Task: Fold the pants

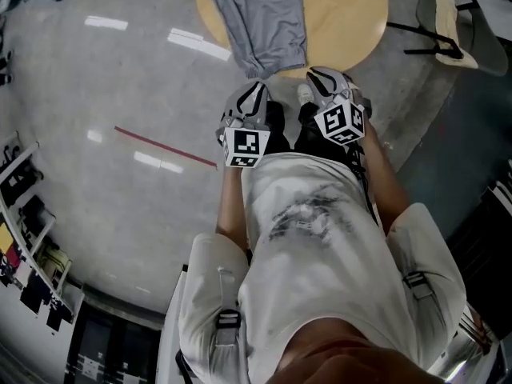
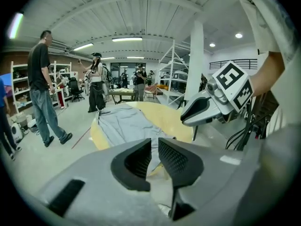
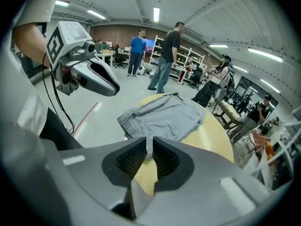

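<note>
Grey pants (image 1: 264, 22) lie flat on a round wooden table (image 1: 348, 14), their elastic waistband at the near edge. My left gripper (image 1: 254, 86) and right gripper (image 1: 324, 77) hover side by side just short of that edge, above the floor. In the left gripper view the left gripper (image 2: 154, 147) shows a narrow gap with nothing in it, the pants (image 2: 124, 124) lie ahead, and the right gripper (image 2: 207, 108) hangs to the right. The right gripper (image 3: 149, 147) is likewise slightly open and empty, pointing at the pants (image 3: 162, 117); the left gripper (image 3: 94, 74) is at upper left.
A chair (image 1: 452, 22) stands right of the table. A red line (image 1: 164, 146) crosses the concrete floor at left. Shelving (image 1: 24, 230) lines the left wall. Several people (image 2: 42, 88) stand beyond the table, and a white pillar (image 2: 195, 60) rises behind it.
</note>
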